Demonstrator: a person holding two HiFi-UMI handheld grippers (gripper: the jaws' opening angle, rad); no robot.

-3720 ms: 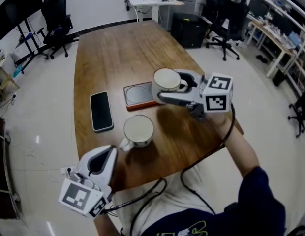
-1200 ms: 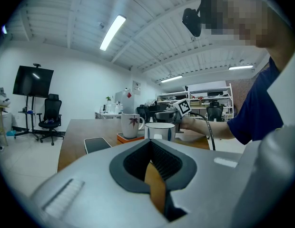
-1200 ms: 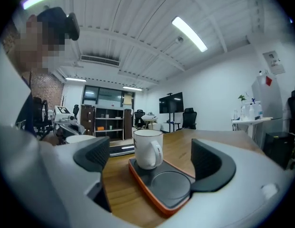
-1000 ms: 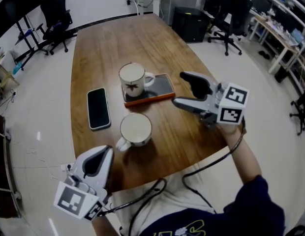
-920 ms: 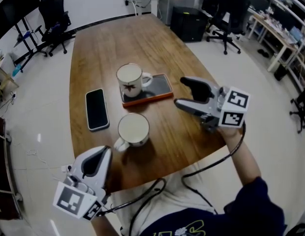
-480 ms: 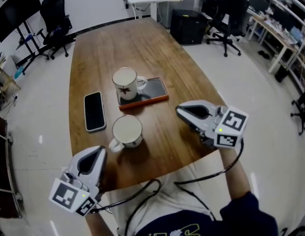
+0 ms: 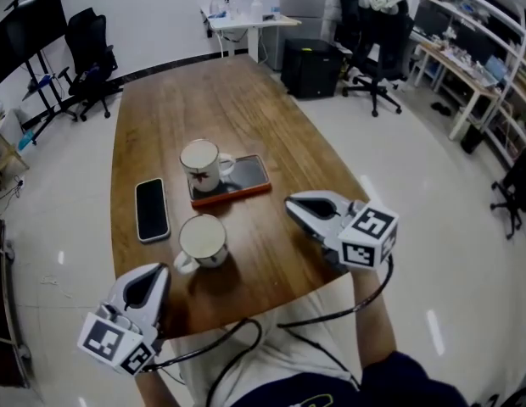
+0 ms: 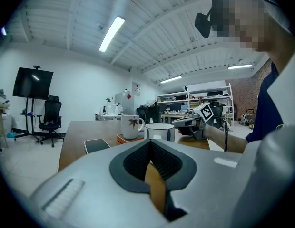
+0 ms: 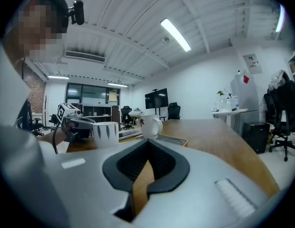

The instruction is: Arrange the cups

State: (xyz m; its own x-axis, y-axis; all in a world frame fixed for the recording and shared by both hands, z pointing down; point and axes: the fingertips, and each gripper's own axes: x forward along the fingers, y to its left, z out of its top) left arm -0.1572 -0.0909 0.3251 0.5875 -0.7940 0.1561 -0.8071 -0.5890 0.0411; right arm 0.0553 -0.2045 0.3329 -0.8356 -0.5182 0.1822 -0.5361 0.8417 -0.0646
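Observation:
A white mug with a red leaf print (image 7: 199, 161) stands on the left end of an orange-rimmed dark coaster (image 7: 249, 175). A second white cup (image 7: 202, 238), striped on its side, sits on the wooden table (image 7: 212, 100) nearer to me, handle to the left. My right gripper (image 7: 295, 206) hovers right of both cups, shut and empty. My left gripper (image 7: 153, 273) rests at the table's near edge, shut and empty. The left gripper view shows the leaf mug (image 8: 131, 126) behind the striped cup (image 8: 159, 131). From the right gripper view the striped cup (image 9: 105, 130) stands left of the leaf mug (image 9: 151, 125).
A black phone (image 7: 150, 209) lies flat left of the cups. Office chairs (image 7: 375, 32), a black cabinet (image 7: 310, 66) and desks (image 7: 242, 19) stand beyond the table's far end. Shelving (image 7: 475, 66) lines the right wall.
The right gripper carried the leaf mug, then left it on the coaster. Its jaws went from open to shut as it drew back toward the table's near edge. The left gripper stayed put.

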